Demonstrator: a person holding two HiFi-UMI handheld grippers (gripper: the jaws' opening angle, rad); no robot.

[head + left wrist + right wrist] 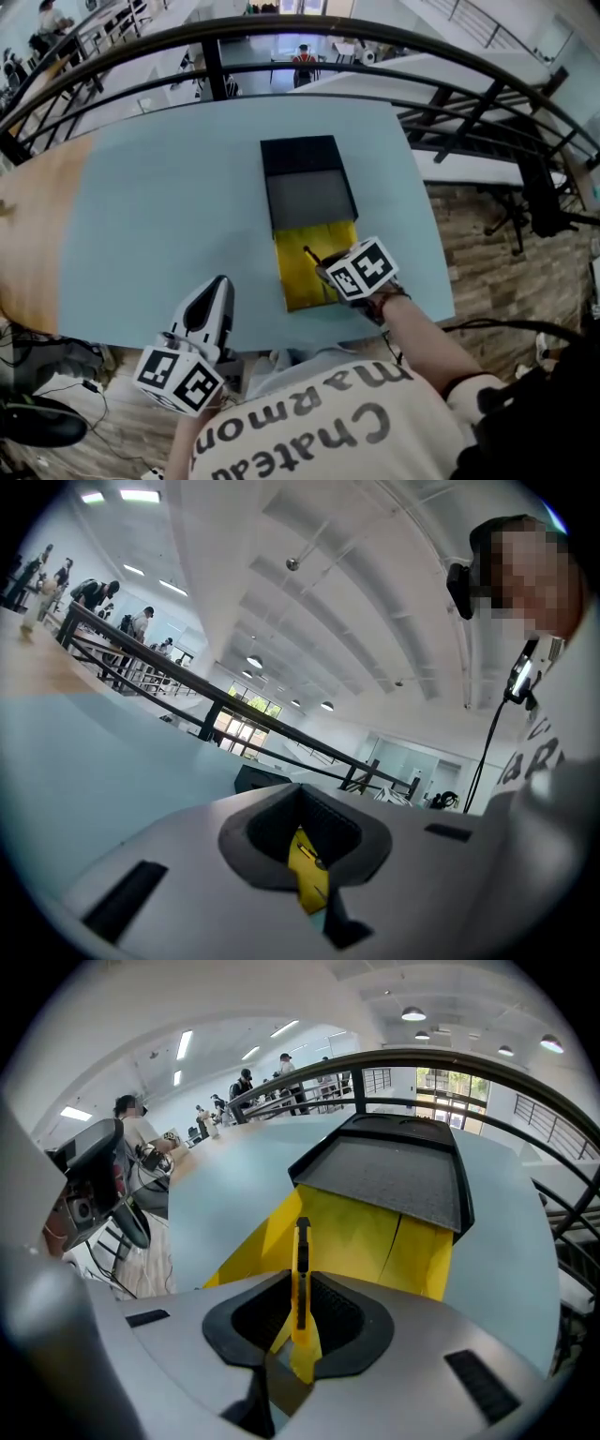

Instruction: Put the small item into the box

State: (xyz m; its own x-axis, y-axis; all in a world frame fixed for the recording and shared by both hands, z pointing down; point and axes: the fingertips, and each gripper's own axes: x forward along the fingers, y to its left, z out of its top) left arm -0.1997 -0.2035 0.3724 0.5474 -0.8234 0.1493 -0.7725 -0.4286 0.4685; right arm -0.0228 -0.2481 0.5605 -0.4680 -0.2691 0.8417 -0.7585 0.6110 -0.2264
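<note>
A black box [300, 150] with a grey foam bed lies open on the light blue table [159, 216], its yellow flap [302, 277] folded out toward me. My right gripper [323, 267] is shut on a slim yellow-and-black item [309, 253], which sticks out over the flap. In the right gripper view the item [301, 1260] stands on edge between the pads of the gripper [300, 1309], with the flap [370, 1237] and the box [384, 1176] just beyond. My left gripper [214, 292] hovers at the table's front edge, left of the flap, shut and empty [305, 841].
A dark metal railing [375, 37] curves round the far and right sides of the table. The table's left part is bare wood [37, 234]. Cables and a dark object lie on the floor at the lower left [37, 422]. People stand far off beyond the railing.
</note>
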